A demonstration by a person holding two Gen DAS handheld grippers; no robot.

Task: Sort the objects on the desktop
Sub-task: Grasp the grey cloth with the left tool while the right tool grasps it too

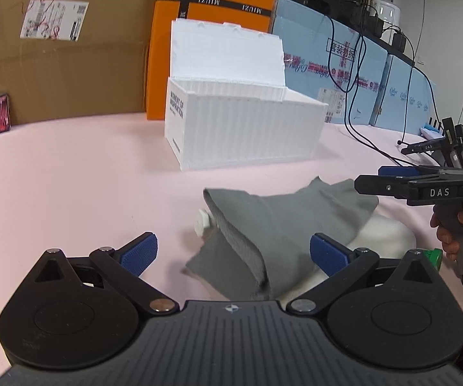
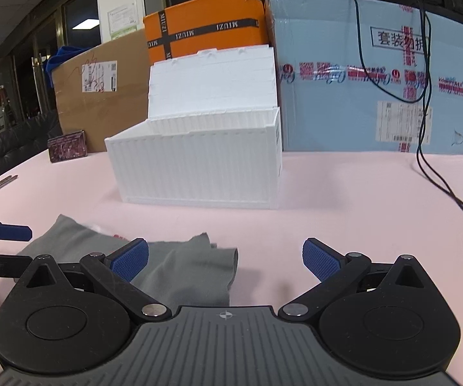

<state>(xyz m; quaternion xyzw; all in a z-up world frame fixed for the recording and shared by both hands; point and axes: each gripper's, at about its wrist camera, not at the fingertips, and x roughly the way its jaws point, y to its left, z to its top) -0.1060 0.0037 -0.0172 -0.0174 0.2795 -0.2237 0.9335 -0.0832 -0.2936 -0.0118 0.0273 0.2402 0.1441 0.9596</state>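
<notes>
Cloth (image 1: 283,225), grey, soft and rumpled, lay on the pink tabletop (image 1: 70,177) in front of the ribbed white container (image 1: 244,128), lid up, draped over a white bottle (image 1: 203,222). Left gripper (image 1: 233,254) wide, empty; right gripper (image 2: 225,259) wide, empty. Likely pre-grasp step; next needs jaws pinching a cloth fold.

White bottle (image 1: 203,222) mostly hidden under grey cloth (image 1: 283,225), green item (image 1: 432,256) partly hidden behind tool.

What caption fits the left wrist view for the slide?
Open left gripper over crumpled grey cloth on pink tabletop, open-lidded white ribbed container box behind.
</notes>
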